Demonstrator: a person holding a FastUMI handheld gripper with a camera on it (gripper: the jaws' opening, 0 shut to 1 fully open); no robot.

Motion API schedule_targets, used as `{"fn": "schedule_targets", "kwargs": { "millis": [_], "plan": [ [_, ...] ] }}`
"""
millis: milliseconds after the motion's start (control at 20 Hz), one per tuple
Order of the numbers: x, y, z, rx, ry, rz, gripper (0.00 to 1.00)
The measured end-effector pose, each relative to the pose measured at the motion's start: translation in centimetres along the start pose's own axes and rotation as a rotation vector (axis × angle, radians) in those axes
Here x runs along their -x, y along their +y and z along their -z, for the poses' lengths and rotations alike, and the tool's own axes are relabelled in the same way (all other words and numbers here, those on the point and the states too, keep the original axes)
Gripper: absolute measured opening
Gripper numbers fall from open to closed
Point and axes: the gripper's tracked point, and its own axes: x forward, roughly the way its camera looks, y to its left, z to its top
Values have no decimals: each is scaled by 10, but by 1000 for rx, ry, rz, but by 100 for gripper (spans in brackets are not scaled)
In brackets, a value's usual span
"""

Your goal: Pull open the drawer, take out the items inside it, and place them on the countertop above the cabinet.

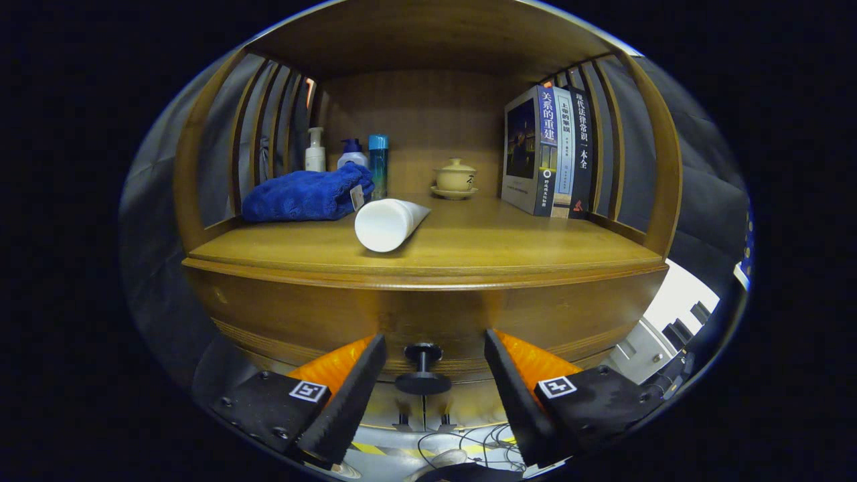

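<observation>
While the hand-held gripper is held released, its two fingers spread wide apart, a dark round knob is framed between them, touched by neither finger; the knob is fixed to the wooden drawer front, which is seen shut, flush beneath the countertop edge, just ahead of the fingertips. Above the drawer, the desk surface of the cabinet is seen at 12 o'clock from the knob; a white tube is laid on its side there, its round end turned toward the gripper. At 10 o'clock from the tube a blue cloth is bunched, touching or nearly touching the tube's far end; behind the cloth three bottles are stood upright against the back wall. At 1 o'clock from the tube a small lidded teacup is set on a saucer; at 3 o'clock from the cup a row of books is stood upright by the slatted side wall. Whatever lies inside the drawer cannot be told.
</observation>
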Motion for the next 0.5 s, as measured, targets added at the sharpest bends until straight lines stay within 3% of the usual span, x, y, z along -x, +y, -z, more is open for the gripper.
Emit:
{"fn": "schedule_targets", "kwargs": {
  "millis": [500],
  "plan": [
    [23, -3, -21, 44, -45, -6, 99]
  ]
}}
